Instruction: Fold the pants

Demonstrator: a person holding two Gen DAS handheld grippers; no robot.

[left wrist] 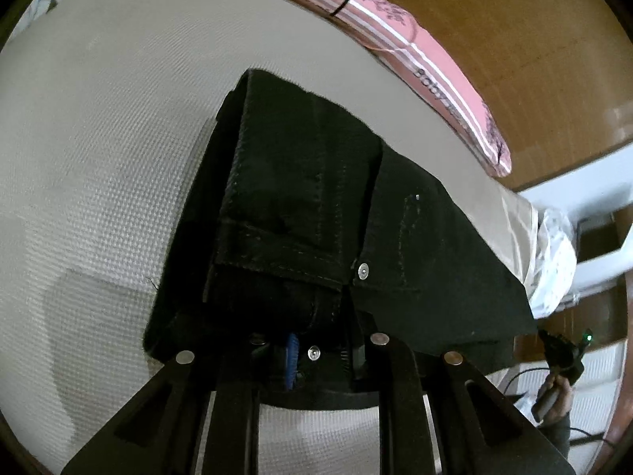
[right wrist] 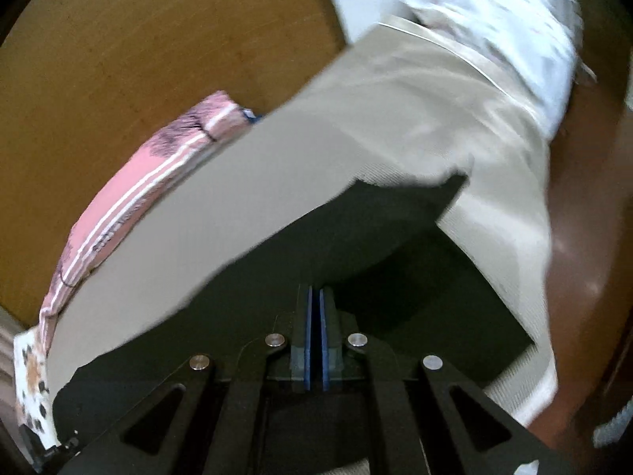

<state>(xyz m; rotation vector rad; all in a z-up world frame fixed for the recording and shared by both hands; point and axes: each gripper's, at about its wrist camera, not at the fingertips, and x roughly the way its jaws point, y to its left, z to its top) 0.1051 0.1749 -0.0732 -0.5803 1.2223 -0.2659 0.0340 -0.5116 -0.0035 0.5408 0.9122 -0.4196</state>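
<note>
Black pants (left wrist: 316, 206) lie folded on a bed (left wrist: 99, 138) with a beige textured cover, waistband end nearest the left gripper (left wrist: 316, 356). Layers are stacked, a hem edge crossing the pile, and a metal rivet (left wrist: 363, 271) shows near the middle. The left gripper is nearly closed and pinches the near edge of the pants; a blue pad (left wrist: 292, 360) peeks out under the cloth, the other pad is hidden by fabric.

The right gripper (right wrist: 315, 340) has its blue pads (right wrist: 307, 340) pressed together, only a thin slit between them, nothing visible in it. It hangs over the dark pants (right wrist: 356, 245), pointing down; this view is motion-blurred, so whether the tips touch the cloth can't be told. In the left view, the right gripper (left wrist: 561, 352) and the hand (left wrist: 554, 396) holding it show small at the far right, past the pants' corner, off the cloth.

A pink striped blanket (left wrist: 415, 51) runs along the far edge of the bed against a brown wooden headboard (left wrist: 514, 39). A white patterned cloth (right wrist: 506, 23) sits at the bed's corner, beside white rails (left wrist: 585, 198).
</note>
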